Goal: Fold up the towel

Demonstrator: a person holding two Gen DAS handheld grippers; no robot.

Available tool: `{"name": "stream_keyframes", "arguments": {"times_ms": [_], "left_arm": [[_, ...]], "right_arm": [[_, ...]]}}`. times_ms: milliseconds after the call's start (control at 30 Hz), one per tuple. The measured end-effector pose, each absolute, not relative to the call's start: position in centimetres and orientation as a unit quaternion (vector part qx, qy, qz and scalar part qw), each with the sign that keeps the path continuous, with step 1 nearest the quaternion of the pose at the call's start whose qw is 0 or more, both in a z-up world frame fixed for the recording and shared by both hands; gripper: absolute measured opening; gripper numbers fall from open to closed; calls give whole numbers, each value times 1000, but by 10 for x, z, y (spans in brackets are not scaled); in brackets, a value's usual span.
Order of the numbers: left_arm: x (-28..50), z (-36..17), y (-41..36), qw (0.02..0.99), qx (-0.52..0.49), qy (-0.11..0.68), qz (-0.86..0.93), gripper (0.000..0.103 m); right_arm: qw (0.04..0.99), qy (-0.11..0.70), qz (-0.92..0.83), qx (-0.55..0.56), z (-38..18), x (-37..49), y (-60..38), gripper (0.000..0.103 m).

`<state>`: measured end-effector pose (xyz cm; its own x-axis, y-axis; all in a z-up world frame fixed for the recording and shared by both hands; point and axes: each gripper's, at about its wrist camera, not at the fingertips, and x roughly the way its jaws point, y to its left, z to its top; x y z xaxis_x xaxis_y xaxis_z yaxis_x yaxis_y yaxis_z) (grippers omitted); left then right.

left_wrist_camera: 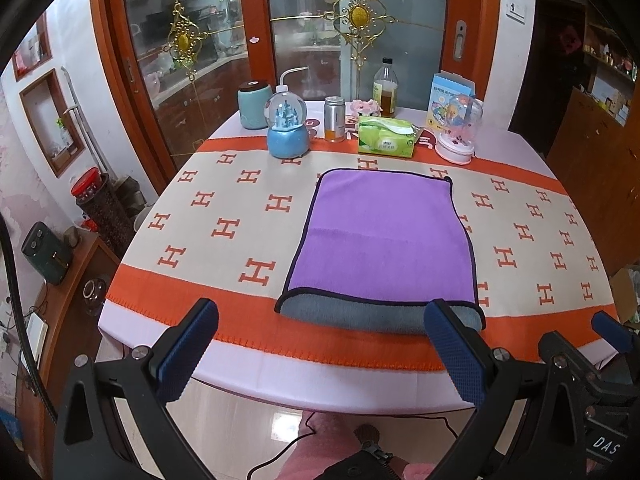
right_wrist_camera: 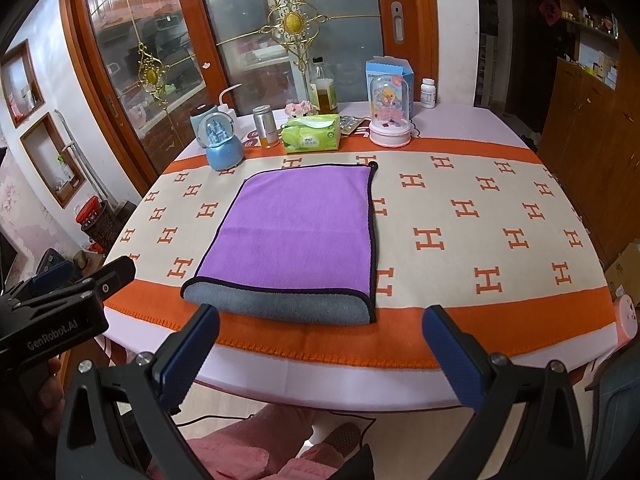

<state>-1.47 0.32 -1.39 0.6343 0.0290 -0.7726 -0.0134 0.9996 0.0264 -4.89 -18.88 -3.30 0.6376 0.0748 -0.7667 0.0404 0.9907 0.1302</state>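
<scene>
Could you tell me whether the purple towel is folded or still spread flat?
Folded: the towel lies doubled, its rounded grey fold along the near edge.

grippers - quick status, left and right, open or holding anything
Left gripper: open, holding nothing, short of the purple towel.
Right gripper: open, holding nothing, also clear of the towel.

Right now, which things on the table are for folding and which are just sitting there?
For the job:
purple towel, lying folded on the tablecloth
left gripper, open
right gripper, open

Just lying about:
snow globe
tissue pack
metal can
teal jar
oil bottle
duck dome
blue box
</scene>
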Motion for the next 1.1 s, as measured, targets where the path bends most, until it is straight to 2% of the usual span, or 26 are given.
{"name": "stream_keyframes", "arguments": {"times_ms": [467,1100], "left_arm": [[1,-35,11,892,18,452,-14,102],[54,-100,56,879,-4,471,-74,102]], "right_arm": [[903,420,6,88,-45,-50,-215,101],[904,415,64,80,-98,-24,-243,92]]}}
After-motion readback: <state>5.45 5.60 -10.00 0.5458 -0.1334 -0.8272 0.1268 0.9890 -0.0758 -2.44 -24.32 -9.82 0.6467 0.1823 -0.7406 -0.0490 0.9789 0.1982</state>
